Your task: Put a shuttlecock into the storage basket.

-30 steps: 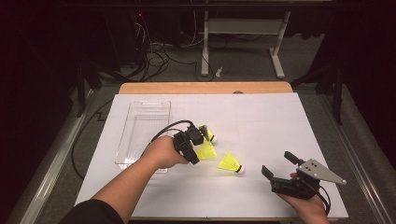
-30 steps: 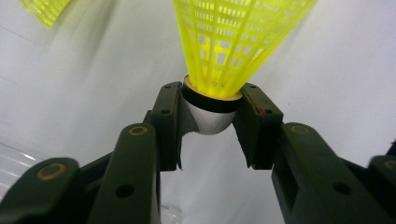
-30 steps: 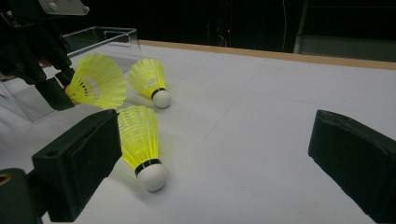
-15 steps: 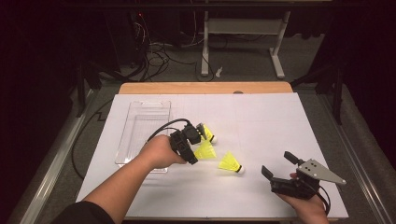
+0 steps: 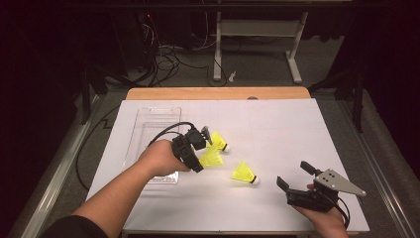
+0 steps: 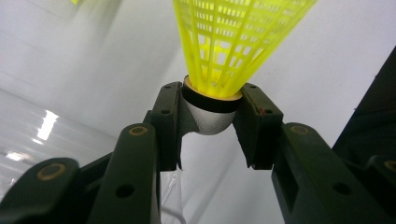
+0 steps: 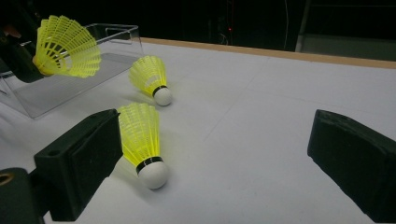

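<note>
1. White table surface (image 5: 277, 129) across the middle of the high view, smooth and matte, with a light wooden strip (image 5: 218, 93) along its far edge.
2. Clear plastic tray (image 5: 148, 121) left of centre on the white sheet, glossy, its near end hidden behind the left hand.
3. Dark room beyond in the upper part of the frame: grey floor, tangled black cables (image 5: 171, 54) at upper left, legs of a white stand (image 5: 257, 47) at upper centre.
4. Left gripper (image 6: 212, 119) clamped on the white cork of a yellow shuttlecock (image 6: 233, 42), skirt fanning to the top of its own view; held just right of the tray, centre-left in the high view.
5. Second shuttlecock (image 5: 219, 142) lying on the sheet just above and right of the held one.
6. Third shuttlecock (image 5: 245, 173) lying below centre, cork toward the right.
7. Right gripper (image 5: 294, 181) at lower right, jaws spread wide and empty, near the third shuttlecock.
</note>
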A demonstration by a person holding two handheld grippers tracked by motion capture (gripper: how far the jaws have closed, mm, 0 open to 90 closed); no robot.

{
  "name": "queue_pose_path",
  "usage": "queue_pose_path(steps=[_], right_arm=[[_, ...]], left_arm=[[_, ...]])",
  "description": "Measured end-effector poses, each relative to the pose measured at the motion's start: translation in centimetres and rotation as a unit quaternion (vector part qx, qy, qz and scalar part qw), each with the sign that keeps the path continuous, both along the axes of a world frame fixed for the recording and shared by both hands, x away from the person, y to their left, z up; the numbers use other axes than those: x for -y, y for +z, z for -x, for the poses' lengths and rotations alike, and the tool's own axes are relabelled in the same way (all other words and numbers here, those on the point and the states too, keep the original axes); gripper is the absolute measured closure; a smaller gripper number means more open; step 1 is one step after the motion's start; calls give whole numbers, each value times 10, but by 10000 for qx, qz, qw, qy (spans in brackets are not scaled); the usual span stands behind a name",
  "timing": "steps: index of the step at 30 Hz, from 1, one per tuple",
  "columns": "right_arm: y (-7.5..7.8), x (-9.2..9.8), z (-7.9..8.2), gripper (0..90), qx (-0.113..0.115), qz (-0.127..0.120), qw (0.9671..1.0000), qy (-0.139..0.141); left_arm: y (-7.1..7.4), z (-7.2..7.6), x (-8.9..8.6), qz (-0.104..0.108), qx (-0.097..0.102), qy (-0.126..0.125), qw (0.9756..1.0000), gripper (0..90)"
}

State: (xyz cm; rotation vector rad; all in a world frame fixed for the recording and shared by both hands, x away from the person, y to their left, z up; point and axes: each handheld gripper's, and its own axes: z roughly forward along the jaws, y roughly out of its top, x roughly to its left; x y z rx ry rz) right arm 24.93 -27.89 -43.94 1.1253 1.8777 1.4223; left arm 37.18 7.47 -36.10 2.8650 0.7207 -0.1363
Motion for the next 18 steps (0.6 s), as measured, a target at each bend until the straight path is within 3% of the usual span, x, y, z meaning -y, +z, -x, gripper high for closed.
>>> queue_pose_path(steps=[8,18], right_arm=[[0,0,0,41,-7,-1,10000,-7],[0,0,0,41,6,3,10000,-5]], left_arm=[[15,-2,-12,-51,-50,112,9999,638],[29,-6,-30,-100,43,319,9994,638]])
